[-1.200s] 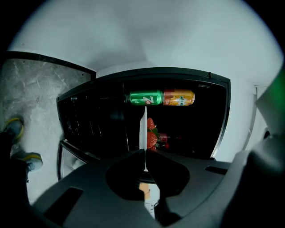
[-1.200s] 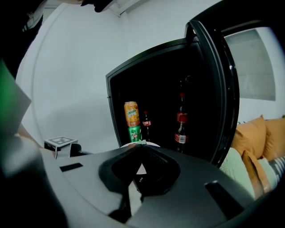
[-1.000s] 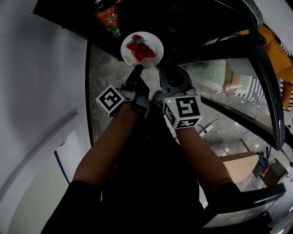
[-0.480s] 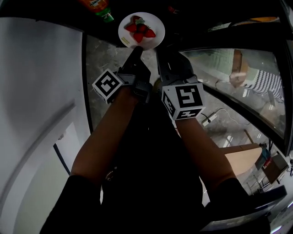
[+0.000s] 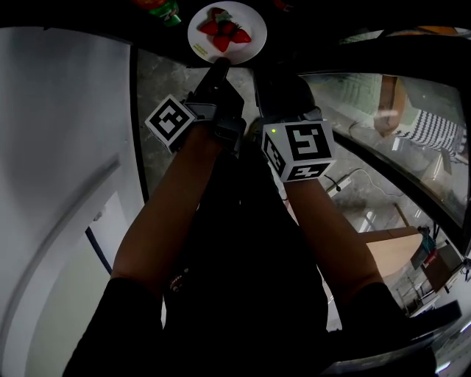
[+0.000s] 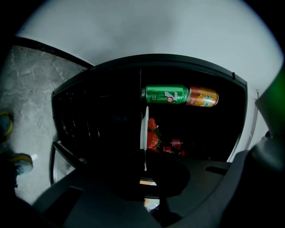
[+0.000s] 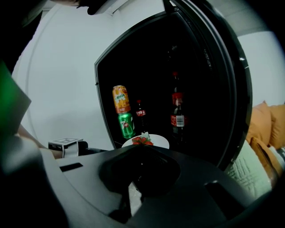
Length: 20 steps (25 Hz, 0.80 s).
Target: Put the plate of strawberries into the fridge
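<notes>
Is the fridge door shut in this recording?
No, the fridge door stands open, with cans and bottles showing inside beyond the plate.

Fridge interior (image 6: 102, 124) lost in darkness, green can (image 5: 163, 7) cut by top edge, plate (image 5: 200, 40) partly behind left tool (image 5: 218, 68)

- Green can (image 6: 165, 94): white "7" logo w/ red dot, 7UP-style; small print too fine to read.
- Orange can (image 6: 203, 96): blue-green logo patch, wording illegible.
- Tall bottle (image 7: 177, 116) & small bottle (image 7: 140, 116): red labels w/ white script, too small to read.
- Left marker cube (image 5: 171, 121), right marker cube (image 5: 298, 151): b/w square codes, no letters or nos.
</notes>
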Motion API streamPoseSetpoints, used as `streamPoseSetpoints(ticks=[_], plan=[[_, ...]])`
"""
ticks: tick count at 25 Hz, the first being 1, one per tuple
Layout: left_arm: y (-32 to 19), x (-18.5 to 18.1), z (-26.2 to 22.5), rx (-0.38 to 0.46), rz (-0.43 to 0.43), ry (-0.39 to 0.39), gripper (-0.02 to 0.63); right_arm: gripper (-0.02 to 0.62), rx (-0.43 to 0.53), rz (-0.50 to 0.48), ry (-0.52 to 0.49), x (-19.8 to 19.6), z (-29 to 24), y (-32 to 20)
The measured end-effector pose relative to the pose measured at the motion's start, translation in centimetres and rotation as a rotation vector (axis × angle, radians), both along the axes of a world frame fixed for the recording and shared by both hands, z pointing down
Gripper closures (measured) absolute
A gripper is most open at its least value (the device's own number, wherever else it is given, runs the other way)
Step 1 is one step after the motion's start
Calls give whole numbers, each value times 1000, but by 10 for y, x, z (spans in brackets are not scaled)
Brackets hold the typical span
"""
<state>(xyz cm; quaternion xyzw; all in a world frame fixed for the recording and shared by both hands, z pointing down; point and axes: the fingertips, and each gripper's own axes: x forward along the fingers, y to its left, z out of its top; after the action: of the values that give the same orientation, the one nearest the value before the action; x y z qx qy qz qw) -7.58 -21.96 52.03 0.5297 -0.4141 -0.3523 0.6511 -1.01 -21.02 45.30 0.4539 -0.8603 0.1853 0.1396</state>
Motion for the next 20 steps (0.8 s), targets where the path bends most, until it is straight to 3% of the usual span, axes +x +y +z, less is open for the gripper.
streamPoseSetpoints(ticks=[10,20], plan=[[-24,-8,7,24,-33,28,594,591,-9,19,-9,4,6,-6],[-21,-5,5,70,9,24,591,591,-15,30,-13,8,12,-1]])
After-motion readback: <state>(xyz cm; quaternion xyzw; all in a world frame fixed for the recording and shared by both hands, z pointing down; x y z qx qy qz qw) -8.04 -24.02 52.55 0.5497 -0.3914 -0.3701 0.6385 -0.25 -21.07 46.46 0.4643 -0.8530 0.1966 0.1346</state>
